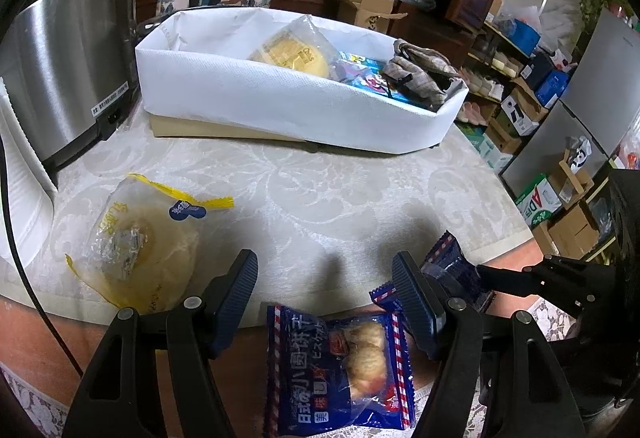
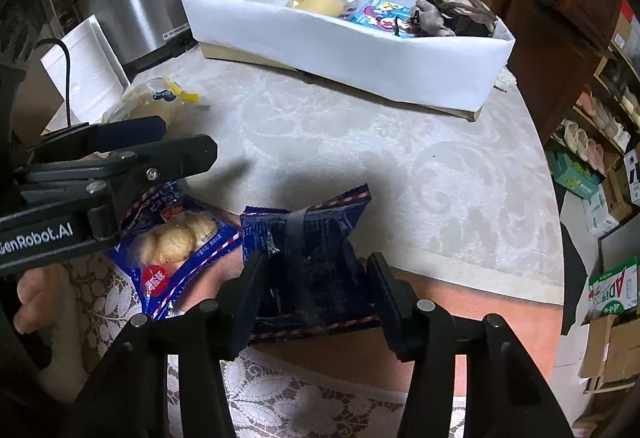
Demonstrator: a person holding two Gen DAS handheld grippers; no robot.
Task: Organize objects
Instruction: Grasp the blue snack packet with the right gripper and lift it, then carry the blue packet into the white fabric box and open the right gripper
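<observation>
My right gripper (image 2: 312, 278) pinches the dark blue snack packet (image 2: 308, 238) between its jaws, while my left gripper (image 1: 326, 278) gapes wide above the biscuit packet (image 1: 340, 366).

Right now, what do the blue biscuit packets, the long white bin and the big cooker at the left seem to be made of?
Biscuit packets: thin glossy plastic film; it crinkles, glints, and a clear window shows the biscuits.
White bin: looks like soft non-woven fabric or stiff paper, matte, with sagging, creased walls; which of the two I cannot tell.
Cooker: brushed stainless steel, streaky reflections, under a black, probably plastic, lid.
</observation>
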